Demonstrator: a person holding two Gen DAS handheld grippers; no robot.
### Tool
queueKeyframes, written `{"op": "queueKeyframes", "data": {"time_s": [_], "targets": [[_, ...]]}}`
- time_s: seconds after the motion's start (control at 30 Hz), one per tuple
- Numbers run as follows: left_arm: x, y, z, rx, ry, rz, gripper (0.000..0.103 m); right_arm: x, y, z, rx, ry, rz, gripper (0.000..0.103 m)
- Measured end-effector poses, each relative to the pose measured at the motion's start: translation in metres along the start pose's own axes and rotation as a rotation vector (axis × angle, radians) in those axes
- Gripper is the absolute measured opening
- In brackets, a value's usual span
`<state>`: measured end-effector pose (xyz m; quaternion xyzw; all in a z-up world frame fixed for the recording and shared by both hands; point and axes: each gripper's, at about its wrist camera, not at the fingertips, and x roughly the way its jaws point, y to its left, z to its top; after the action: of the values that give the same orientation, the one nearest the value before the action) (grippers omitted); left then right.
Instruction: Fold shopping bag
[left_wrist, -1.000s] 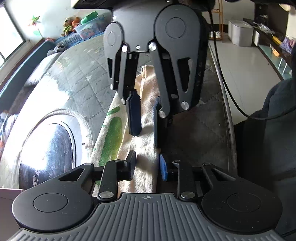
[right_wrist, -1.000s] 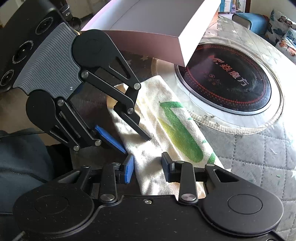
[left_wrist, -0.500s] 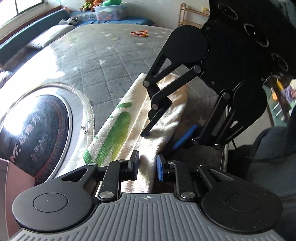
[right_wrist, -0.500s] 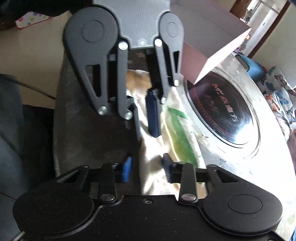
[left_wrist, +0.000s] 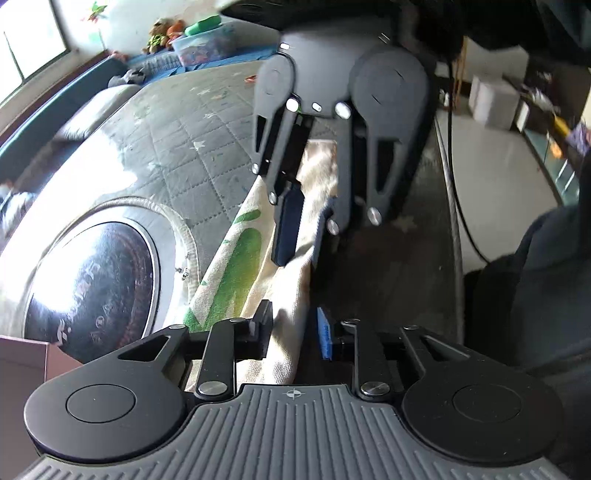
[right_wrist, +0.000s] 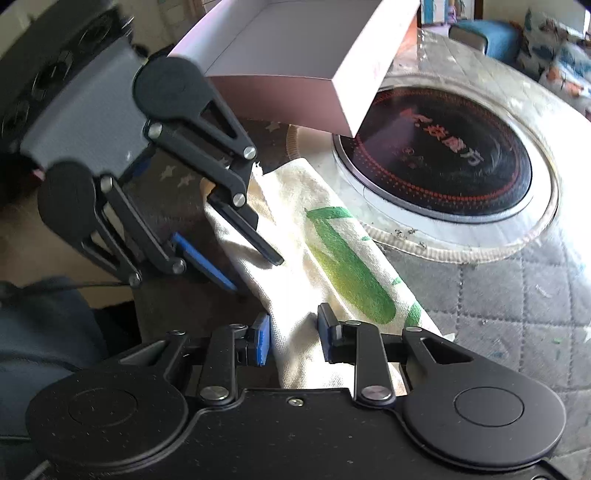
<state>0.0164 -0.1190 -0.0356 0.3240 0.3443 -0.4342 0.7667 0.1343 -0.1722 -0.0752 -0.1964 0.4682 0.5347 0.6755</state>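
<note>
The shopping bag (right_wrist: 295, 229), a cream cloth bag with a green print, lies folded into a long narrow strip on the desk (right_wrist: 517, 295), which is covered by a grey quilted cloth. It runs along the near side of the desk, just beside a round black cooktop (right_wrist: 443, 162) set into the surface, with red characters on its glass. An open pinkish-white box (right_wrist: 295, 55) stands at the far end of the strip in the right wrist view, its corner overhanging the cooktop's rim.

The two grippers face each other along the length of the strip. The left gripper (left_wrist: 293, 328) has its fingers spread, one on each side of the bag's near edge; the cloth rises between them as a raised fold, touching the black finger (left_wrist: 264, 325) on the left while the blue-padded one stands a little clear of it. The right gripper (right_wrist: 291, 336) is likewise spread, straddling the opposite end of the strip, with cloth filling most of the gap between its blue pads (right_wrist: 263, 339).

In the left wrist view the right gripper (left_wrist: 303, 232) hangs down over the bag's far part, fingers apart with cloth between them. In the right wrist view the left gripper (right_wrist: 255, 273) comes in from the left, its dark finger lying on top of the cloth and its blue finger at the bag's edge. A dark sleeve (left_wrist: 535, 277) and a black cable (left_wrist: 454, 184) show beside the desk.
</note>
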Motion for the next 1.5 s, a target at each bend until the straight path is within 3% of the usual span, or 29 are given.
{"op": "queueKeyframes", "data": {"time_s": [0.1, 0.27, 0.33, 0.4, 0.57, 0.67, 0.73, 0.83, 0.93, 1.03, 1.37, 1.5], "targets": [[0.002, -0.009, 0.001, 0.04, 0.006, 0.017, 0.022, -0.002, 0.003, -0.004, 0.005, -0.004, 0.01, 0.03], [0.009, 0.011, -0.003, -0.113, 0.007, -0.045, 0.019, -0.003, 0.023, -0.009, -0.137, -0.019, -0.059, 0.031], [0.008, 0.018, -0.005, -0.164, -0.001, -0.069, 0.019, -0.001, 0.036, -0.015, -0.256, -0.019, -0.118, 0.034], [0.007, 0.023, -0.007, -0.204, -0.011, -0.09, 0.019, 0.0, 0.046, -0.023, -0.357, -0.012, -0.175, 0.043], [0.001, 0.036, -0.011, -0.266, -0.027, -0.124, 0.019, 0.001, 0.058, -0.04, -0.488, -0.025, -0.264, 0.044], [0.003, 0.041, -0.015, -0.305, -0.037, -0.145, 0.019, 0.0, 0.05, -0.039, -0.444, -0.043, -0.258, 0.038], [-0.001, 0.046, -0.02, -0.308, -0.043, -0.148, 0.019, -0.004, 0.035, -0.033, -0.327, -0.053, -0.21, 0.034], [-0.004, 0.043, -0.017, -0.285, -0.051, -0.126, 0.02, -0.01, 0.01, -0.025, -0.145, -0.063, -0.112, 0.033], [-0.009, 0.035, -0.011, -0.214, -0.043, -0.079, 0.024, -0.013, -0.006, -0.02, -0.049, -0.056, -0.049, 0.032], [-0.014, 0.028, -0.013, -0.137, -0.016, -0.028, 0.03, -0.015, -0.015, -0.017, 0.007, -0.049, -0.009, 0.032], [-0.012, 0.033, -0.03, -0.084, 0.023, 0.002, 0.031, -0.017, -0.03, -0.022, 0.131, -0.056, 0.065, 0.032], [-0.013, 0.037, -0.033, -0.136, 0.021, -0.023, 0.03, -0.017, -0.033, -0.023, 0.173, -0.055, 0.093, 0.032]]}}
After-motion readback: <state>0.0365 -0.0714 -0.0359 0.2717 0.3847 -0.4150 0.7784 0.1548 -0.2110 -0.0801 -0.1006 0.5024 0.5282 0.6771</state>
